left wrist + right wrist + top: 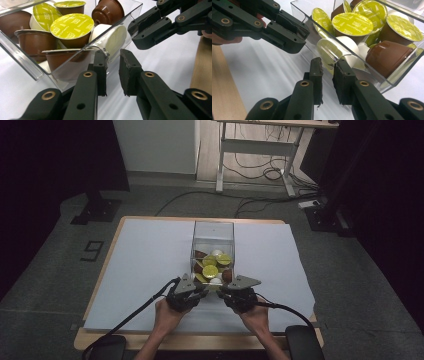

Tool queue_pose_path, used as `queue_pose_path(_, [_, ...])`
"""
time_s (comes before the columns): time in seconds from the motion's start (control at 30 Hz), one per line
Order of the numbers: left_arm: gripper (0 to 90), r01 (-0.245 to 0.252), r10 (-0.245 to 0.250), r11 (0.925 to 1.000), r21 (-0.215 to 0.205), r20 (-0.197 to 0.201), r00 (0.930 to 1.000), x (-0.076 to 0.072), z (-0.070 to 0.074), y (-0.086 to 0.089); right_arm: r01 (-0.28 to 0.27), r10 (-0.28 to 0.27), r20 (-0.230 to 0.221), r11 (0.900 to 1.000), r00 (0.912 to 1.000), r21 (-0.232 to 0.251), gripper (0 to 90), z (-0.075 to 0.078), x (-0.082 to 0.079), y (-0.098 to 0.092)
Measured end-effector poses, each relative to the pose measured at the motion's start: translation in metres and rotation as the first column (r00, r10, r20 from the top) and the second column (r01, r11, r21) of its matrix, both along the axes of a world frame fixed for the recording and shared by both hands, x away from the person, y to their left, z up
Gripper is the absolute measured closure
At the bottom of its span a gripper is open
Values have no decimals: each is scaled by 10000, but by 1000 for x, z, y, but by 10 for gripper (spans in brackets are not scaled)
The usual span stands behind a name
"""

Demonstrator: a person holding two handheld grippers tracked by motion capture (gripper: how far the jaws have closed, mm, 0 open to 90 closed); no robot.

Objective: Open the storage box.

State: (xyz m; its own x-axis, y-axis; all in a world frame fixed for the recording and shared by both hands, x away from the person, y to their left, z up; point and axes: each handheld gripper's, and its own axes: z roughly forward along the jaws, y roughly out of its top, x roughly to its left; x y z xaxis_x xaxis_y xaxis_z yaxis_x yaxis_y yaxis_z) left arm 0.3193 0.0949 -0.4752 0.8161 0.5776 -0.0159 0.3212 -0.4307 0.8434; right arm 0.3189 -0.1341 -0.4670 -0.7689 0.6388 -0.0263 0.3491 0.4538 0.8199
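Observation:
A clear plastic box (213,224) stands mid-table and holds several coffee capsules (212,265) with yellow-green, brown and white lids. Both grippers meet at its near wall. My left gripper (202,289) has its jaws nearly together, and the wall's rim (75,58) runs in between their tips (112,53). My right gripper (223,290) sits just to the right of it, its jaws (328,62) pinched on the same wall (372,82). Each gripper view also shows the other gripper (135,32) (303,35) at the box.
A pale sheet (145,265) covers the wooden table (200,340). Two dark pads (305,342) lie at the near corners, and cables trail from both grippers. Beyond the table are a desk frame (255,150) and floor cables.

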Motion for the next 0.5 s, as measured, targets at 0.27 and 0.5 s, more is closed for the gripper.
queue_pose_path(0.27, [761, 55, -55, 10000, -68, -72, 10000, -8, -1, 0, -69, 69, -32, 10000, 10000, -5, 766, 0, -9, 0])
queue_pose_path(0.5, [760, -29, 26, 9999, -153, -194, 9998, -14, -1, -1, -60, 60, -112, 10000, 9999, -31, 766, 1, -14, -1])
